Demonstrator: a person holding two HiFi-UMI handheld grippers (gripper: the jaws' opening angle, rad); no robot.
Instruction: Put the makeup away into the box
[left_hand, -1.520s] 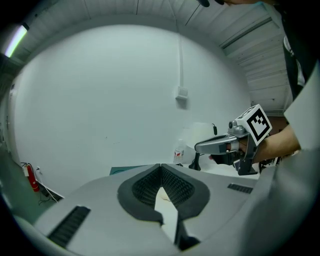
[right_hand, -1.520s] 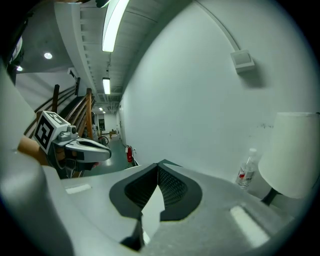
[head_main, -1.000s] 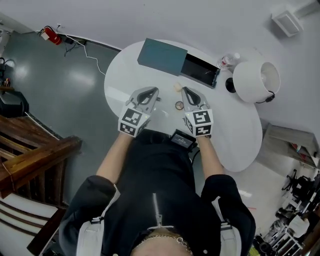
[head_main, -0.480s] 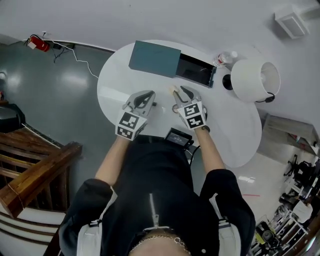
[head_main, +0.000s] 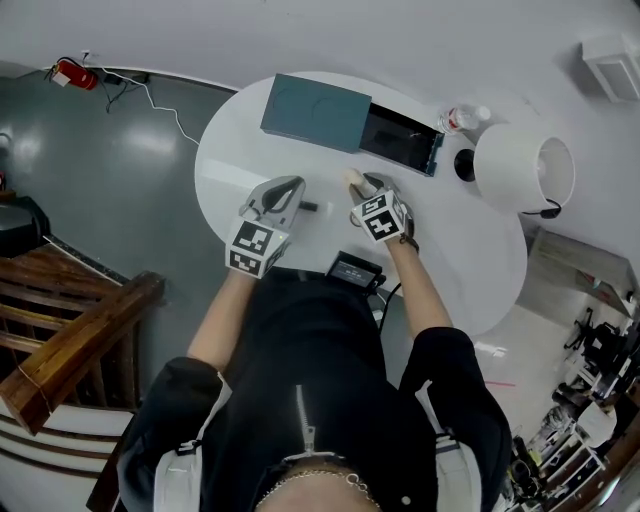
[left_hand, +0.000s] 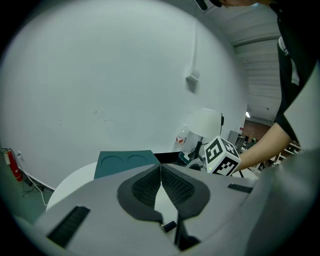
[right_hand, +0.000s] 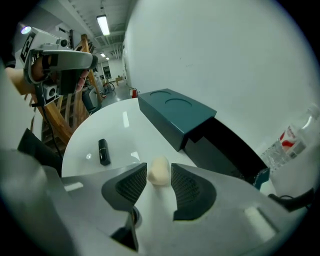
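Observation:
A beige makeup sponge (right_hand: 159, 171) lies on the white round table (head_main: 240, 160), just at the tips of my right gripper (right_hand: 159, 181). That gripper (head_main: 366, 184) tilts steeply down; its jaws have just been opening, and the pads stand either side of the sponge (head_main: 352, 178) without pressing it. A small round compact (right_hand: 134, 218) shows beneath its jaws. A black lipstick (head_main: 308, 207) lies between the grippers. My left gripper (head_main: 291, 184) hovers shut and empty (left_hand: 160, 168). At the far side stand the black box (head_main: 402, 137) and its teal lid (head_main: 310, 110).
A white lamp (head_main: 522, 168) and a water bottle (head_main: 465, 118) stand at the table's right, beyond the box. A black device (head_main: 352, 270) sits at the table's near edge by the person's body. Wooden stairs (head_main: 60, 320) are on the left, off the table.
My right gripper has dropped toward the table, tipped downward and gone from shut to open around the sponge, now covering the compact. The left gripper has sunk a little.

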